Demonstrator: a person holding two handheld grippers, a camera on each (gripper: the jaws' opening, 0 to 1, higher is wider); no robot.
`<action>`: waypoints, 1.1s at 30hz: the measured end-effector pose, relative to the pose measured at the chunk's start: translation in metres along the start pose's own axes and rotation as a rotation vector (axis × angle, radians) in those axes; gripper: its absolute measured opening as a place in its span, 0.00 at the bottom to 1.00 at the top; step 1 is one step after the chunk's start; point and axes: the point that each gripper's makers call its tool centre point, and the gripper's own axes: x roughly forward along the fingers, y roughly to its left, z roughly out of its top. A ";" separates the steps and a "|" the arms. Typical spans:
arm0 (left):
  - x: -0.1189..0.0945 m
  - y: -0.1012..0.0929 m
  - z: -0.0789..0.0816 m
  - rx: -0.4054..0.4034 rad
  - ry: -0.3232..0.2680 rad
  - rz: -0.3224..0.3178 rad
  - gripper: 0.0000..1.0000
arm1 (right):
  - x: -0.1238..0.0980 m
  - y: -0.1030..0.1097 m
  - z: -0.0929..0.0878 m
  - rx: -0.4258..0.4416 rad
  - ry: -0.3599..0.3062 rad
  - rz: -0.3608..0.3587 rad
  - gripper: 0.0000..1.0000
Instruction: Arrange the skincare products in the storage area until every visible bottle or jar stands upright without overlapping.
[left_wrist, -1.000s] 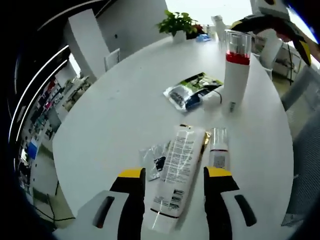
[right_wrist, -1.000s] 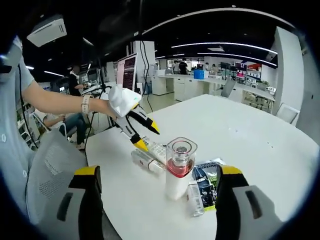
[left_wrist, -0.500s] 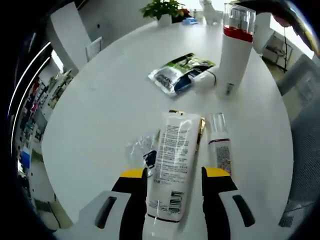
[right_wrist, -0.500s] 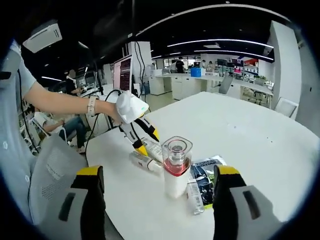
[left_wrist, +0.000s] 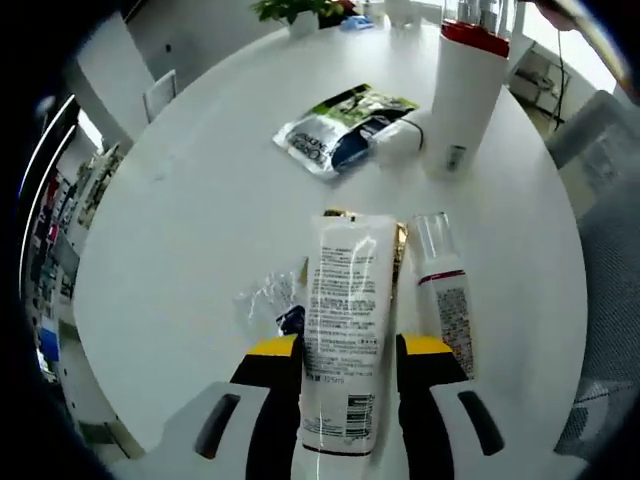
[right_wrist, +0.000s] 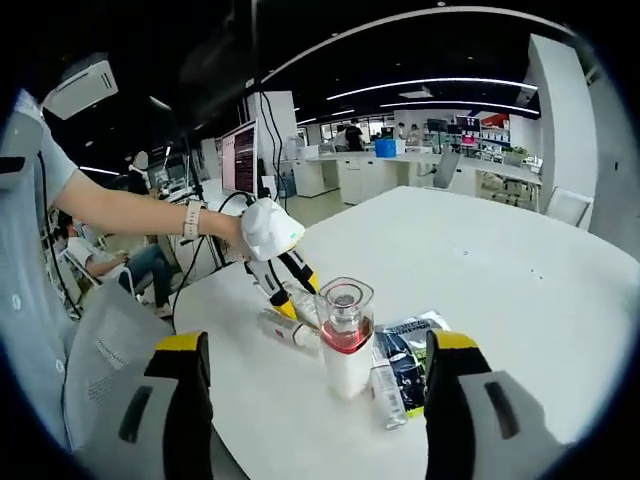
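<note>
Left gripper view: flat white squeeze tube (left_wrist: 340, 330) lies on the round white table (left_wrist: 190, 200) between the left gripper (left_wrist: 338, 350)'s spread jaws — lined up, I judge, for a grasp. One small clear-capped bottle (left_wrist: 445, 295) lies beside it; one tall white red-banded bottle (left_wrist: 465, 85) stands upright. Right gripper (right_wrist: 318, 345) hovers, jaws apart, empty.

White tube (left_wrist: 341, 330) and small bottle (left_wrist: 445, 298) flat side by side; red-banded white bottle (left_wrist: 464, 92) upright beyond.
</note>
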 end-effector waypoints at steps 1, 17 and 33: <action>0.001 -0.002 0.001 0.030 0.000 -0.019 0.34 | 0.000 0.001 0.000 0.005 0.001 0.006 0.89; 0.005 -0.002 0.000 -0.015 0.038 -0.121 0.30 | -0.004 -0.004 -0.006 0.014 0.020 -0.016 0.89; 0.002 -0.011 0.006 -0.106 0.070 -0.221 0.27 | -0.004 -0.006 -0.016 0.034 0.045 -0.019 0.87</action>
